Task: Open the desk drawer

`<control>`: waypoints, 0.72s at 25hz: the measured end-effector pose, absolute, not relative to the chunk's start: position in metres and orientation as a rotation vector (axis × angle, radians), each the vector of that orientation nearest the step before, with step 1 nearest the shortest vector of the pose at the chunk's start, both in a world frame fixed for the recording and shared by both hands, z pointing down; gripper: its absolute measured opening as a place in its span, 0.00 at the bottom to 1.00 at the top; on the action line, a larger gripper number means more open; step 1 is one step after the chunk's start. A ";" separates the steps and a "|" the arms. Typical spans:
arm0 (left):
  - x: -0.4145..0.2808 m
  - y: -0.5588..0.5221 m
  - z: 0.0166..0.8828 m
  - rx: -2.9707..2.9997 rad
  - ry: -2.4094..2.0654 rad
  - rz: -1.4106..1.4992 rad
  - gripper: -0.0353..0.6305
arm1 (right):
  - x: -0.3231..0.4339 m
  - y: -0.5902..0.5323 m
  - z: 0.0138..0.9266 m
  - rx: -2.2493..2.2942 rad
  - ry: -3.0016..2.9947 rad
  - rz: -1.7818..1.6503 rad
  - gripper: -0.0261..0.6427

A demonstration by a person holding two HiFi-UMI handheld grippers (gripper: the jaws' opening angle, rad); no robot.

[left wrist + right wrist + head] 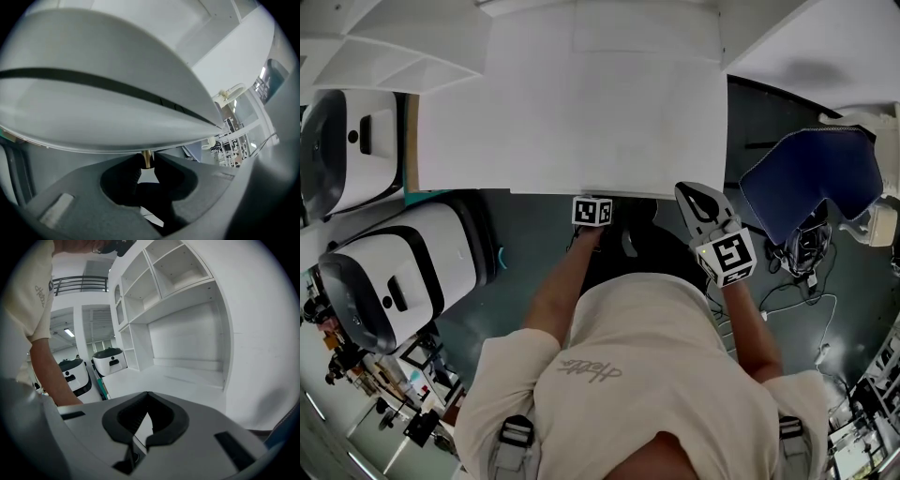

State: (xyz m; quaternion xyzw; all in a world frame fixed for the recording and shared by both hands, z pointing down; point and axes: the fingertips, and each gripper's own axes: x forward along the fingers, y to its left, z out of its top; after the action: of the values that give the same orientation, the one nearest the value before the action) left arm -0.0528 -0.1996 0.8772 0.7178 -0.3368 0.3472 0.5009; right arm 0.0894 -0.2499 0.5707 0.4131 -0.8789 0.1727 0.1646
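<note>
Left gripper (pixel 146 164) clamped on the brass drawer knob (pixel 146 158) beneath the desk's (pixel 572 103) front edge: best pulled straight back, level, without loosening; right gripper (pixel 147 397) closed, empty, raised alongside.

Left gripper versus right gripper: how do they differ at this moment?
The left gripper is clamped on a small brass knob; the right gripper is shut on nothing. The left gripper is tucked under the desk front edge; the right gripper is up above desktop level. Both have their jaws closed.
</note>
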 end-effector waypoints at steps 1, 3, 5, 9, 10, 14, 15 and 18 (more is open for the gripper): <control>-0.053 -0.199 0.877 1.739 -0.819 0.844 0.20 | 0.089 -0.248 0.571 1.175 -2.507 0.493 0.04; -0.054 -0.196 0.878 1.747 -0.834 0.851 0.20 | 0.089 -0.245 0.572 1.173 -2.510 0.493 0.04; -0.056 -0.193 0.878 1.751 -0.844 0.859 0.20 | 0.091 -0.241 0.574 1.176 -2.513 0.495 0.04; -0.055 -0.184 0.879 1.746 -0.841 0.879 0.20 | 0.097 -0.232 0.576 1.179 -2.512 0.501 0.04; -0.055 -0.180 0.879 1.746 -0.838 0.886 0.20 | 0.098 -0.229 0.577 1.181 -2.511 0.503 0.04; -0.058 -0.172 0.879 1.754 -0.834 0.907 0.20 | 0.098 -0.222 0.577 1.185 -2.512 0.506 0.04; -0.058 -0.169 0.879 1.755 -0.831 0.912 0.20 | 0.097 -0.221 0.577 1.184 -2.513 0.507 0.04; -0.058 -0.160 0.878 1.762 -0.816 0.919 0.20 | 0.092 -0.215 0.575 1.188 -2.513 0.511 0.04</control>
State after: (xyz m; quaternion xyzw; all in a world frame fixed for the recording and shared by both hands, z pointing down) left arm -0.0585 -0.1603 0.8781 0.7211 -0.3339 0.3761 0.4765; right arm 0.0921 -0.2150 0.5754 0.4152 -0.8781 0.1786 0.1569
